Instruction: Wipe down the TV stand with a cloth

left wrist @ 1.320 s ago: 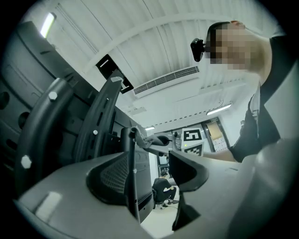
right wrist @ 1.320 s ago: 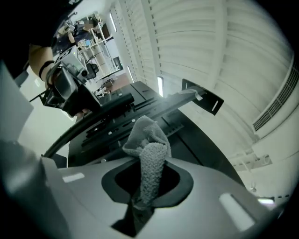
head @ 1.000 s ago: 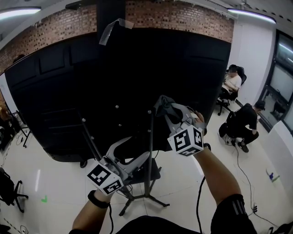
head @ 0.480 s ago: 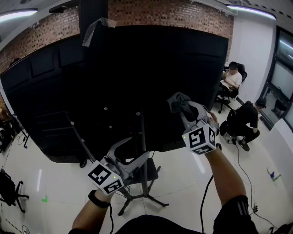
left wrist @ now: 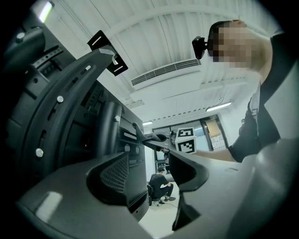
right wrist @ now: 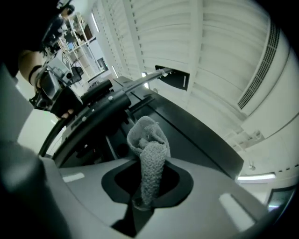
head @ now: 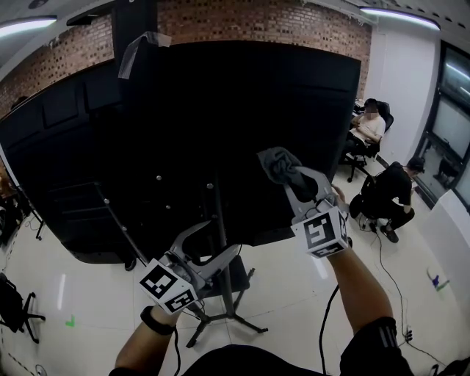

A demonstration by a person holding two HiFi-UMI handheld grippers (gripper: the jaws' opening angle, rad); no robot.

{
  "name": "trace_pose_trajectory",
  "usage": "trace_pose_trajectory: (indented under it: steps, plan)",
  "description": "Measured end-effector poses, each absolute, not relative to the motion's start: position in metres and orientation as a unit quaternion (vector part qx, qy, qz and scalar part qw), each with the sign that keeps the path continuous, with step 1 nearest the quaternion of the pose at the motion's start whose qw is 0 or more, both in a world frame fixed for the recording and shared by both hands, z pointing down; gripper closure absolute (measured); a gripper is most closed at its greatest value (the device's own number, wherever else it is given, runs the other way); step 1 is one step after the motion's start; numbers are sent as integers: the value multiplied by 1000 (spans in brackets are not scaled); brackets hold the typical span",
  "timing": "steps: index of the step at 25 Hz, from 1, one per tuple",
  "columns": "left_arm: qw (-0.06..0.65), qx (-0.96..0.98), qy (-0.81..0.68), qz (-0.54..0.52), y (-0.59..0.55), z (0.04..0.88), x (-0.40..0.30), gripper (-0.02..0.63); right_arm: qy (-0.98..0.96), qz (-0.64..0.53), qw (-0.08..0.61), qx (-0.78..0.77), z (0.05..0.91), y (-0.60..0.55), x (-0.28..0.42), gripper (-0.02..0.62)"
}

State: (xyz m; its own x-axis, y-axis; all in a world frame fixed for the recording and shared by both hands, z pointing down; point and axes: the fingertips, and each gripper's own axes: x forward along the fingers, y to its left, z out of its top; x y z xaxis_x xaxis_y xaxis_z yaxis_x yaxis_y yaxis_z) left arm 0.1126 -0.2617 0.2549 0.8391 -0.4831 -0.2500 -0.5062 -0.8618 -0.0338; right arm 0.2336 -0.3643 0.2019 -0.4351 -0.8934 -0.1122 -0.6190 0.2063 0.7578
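- Right gripper clamps the grey cloth, seemingly touching the TV's black back, slightly further left than half a second ago.
- Left gripper, jaws apart and empty, stays beside the stand pole.

A red brick wall runs along the top of the room and meets a white wall at the right, beside dark-framed glazing. Strip lights glow overhead. The floor is pale and glossy, with a green mark and a thin cable on it. One person sits on an office chair by the white wall; another crouches nearby.
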Motion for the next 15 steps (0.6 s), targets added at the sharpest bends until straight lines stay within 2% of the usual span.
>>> trace_pose_trajectory:
  steps: [8, 15]
  plan:
    - [50, -950, 285, 116, -257, 260, 99, 318, -817, -373, 151, 413, 240, -353, 139, 546]
    - [28, -947, 299, 115, -257, 270, 90, 318, -827, -357, 166, 402, 267, -369, 125, 546]
